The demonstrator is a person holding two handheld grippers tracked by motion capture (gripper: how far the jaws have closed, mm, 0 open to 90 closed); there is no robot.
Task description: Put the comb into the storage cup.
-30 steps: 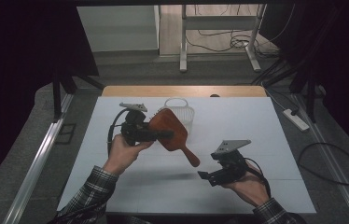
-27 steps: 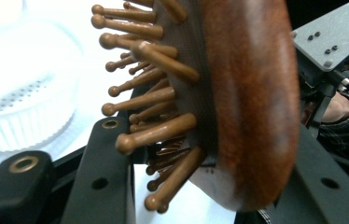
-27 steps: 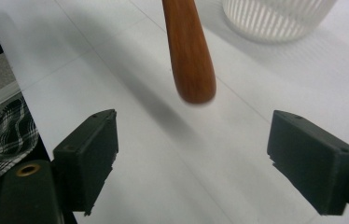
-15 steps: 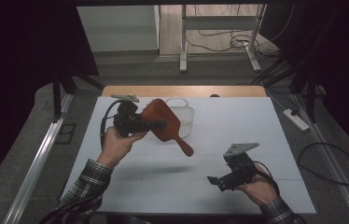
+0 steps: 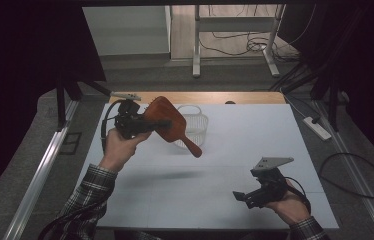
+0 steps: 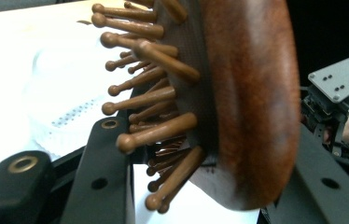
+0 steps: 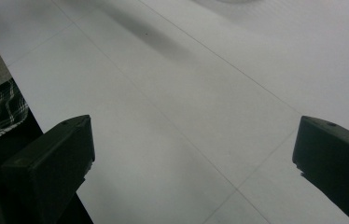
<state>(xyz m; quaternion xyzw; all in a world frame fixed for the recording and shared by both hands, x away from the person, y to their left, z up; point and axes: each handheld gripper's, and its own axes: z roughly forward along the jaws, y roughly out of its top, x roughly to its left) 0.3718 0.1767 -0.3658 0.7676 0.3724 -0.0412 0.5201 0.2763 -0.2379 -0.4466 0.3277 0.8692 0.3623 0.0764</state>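
Both grippers have parted company over the last second. Earlier the left gripper (image 5: 147, 124) and the right gripper (image 5: 240, 196) were close together over the middle of the white table (image 5: 255, 135), the right one beside the handle tip of the reddish-brown wooden paddle hairbrush (image 5: 167, 122). Now the right one sits low near the person's edge of the table on the right side, well apart from the brush, its jaws spread wide with nothing between them; in the right gripper view bare tabletop lies between the two black jaws, which have just been opening. The left gripper pinches the brush by its head: in the left gripper view one jaw lies among the wooden bristle pins (image 6: 154, 98) and the other against the smooth back (image 6: 252, 102). The brush hangs in the air, carried up and toward the far left, handle slanting down to the right in front of the white perforated plastic basket (image 5: 195, 127) standing at the far side of the table.

Judging from this, the brush has passed wholly into the left gripper's hold, and the basket behind it looks the likely place to set it.
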